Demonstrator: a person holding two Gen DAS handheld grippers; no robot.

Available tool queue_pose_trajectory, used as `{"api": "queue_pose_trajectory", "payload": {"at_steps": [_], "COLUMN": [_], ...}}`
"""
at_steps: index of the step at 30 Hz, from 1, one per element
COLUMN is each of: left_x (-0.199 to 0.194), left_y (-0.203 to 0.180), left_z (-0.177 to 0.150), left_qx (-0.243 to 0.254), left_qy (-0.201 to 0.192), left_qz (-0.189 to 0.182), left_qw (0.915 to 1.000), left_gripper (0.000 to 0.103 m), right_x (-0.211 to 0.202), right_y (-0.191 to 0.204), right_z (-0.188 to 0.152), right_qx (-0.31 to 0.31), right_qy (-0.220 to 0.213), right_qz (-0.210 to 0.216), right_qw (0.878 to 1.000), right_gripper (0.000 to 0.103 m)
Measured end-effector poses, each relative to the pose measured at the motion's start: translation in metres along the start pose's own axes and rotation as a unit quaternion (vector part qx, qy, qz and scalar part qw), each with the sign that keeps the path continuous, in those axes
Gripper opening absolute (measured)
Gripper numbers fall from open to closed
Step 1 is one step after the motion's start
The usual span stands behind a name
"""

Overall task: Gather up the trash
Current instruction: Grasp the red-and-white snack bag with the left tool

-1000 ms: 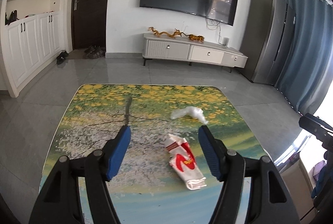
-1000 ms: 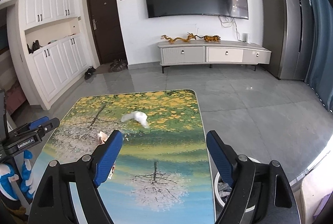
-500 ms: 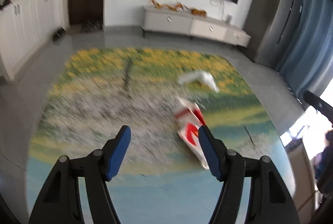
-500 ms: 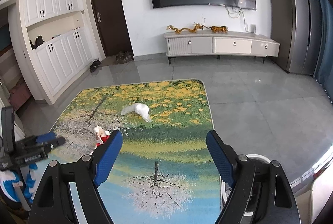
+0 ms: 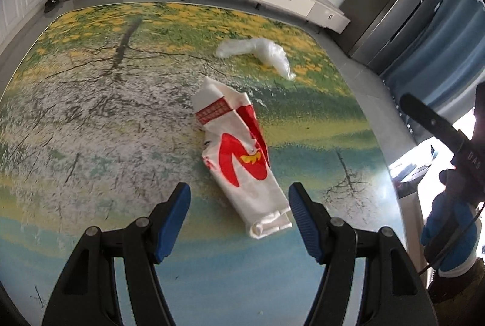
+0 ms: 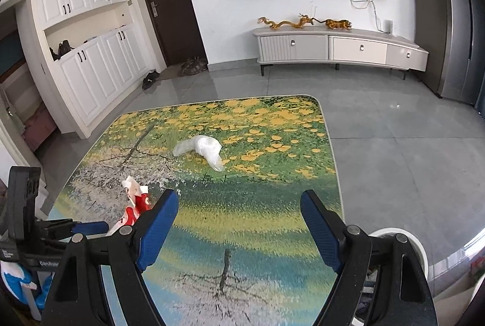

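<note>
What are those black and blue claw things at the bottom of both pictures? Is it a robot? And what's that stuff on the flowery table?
No robot. A person holds two grabbing tools, each with a small camera looking along its two fingers. One picture is from the left gripper, the other from the right gripper. Both are open and hold nothing. On the painted table lie a crumpled red and white wrapper and, farther off, a scrunched clear plastic bag. The left tool is aimed at the wrapper. A white bin stands on the floor beside the table.

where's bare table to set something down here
Free: the near blue strip of the table below the red-and-white wrapper, and the left side beyond it. Crowded: the middle right, where the wrapper and the clear plastic bag lie apart.
</note>
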State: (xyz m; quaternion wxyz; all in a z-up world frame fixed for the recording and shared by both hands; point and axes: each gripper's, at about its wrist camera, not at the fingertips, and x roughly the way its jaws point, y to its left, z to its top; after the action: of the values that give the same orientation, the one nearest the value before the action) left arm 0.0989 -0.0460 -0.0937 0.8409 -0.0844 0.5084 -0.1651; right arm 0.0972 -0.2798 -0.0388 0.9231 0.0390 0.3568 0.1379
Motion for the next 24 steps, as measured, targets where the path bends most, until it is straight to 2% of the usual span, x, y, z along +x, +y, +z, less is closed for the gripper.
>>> {"api": "queue_pose_trajectory", "payload": {"at_steps": [6, 13, 15, 16, 17, 24], "left_x": [0.018, 0.027, 0.028, 0.028, 0.029, 0.026], "left_y": [-0.006, -0.020, -0.022, -0.022, -0.021, 0.001], "left_z": [0.010, 0.018, 0.018, 0.018, 0.018, 0.024], "left_qx": [0.001, 0.021, 0.034, 0.039, 0.044, 0.036], "left_qy": [0.015, 0.011, 0.006, 0.001, -0.004, -0.021], "left_qz": [0.032, 0.057, 0.069, 0.078, 0.088, 0.095], "left_qw": [0.9994, 0.9981, 0.9970, 0.9962, 0.9951, 0.9946], "left_gripper": [0.065, 0.065, 0.064, 0.055, 0.053, 0.051], "right_x": [0.017, 0.047, 0.056, 0.061, 0.066, 0.100], "right_y": [-0.001, -0.002, -0.003, -0.003, -0.003, 0.005], "right_z": [0.005, 0.012, 0.016, 0.017, 0.019, 0.027], "right_qx": [-0.008, -0.017, -0.016, -0.015, -0.014, -0.025], "right_qy": [0.006, 0.022, 0.027, 0.030, 0.034, 0.055], "right_qz": [0.016, 0.035, 0.041, 0.043, 0.045, 0.055], "right_qw": [1.000, 0.999, 0.999, 0.998, 0.998, 0.997], "right_gripper": [0.081, 0.081, 0.081, 0.081, 0.081, 0.081]}}
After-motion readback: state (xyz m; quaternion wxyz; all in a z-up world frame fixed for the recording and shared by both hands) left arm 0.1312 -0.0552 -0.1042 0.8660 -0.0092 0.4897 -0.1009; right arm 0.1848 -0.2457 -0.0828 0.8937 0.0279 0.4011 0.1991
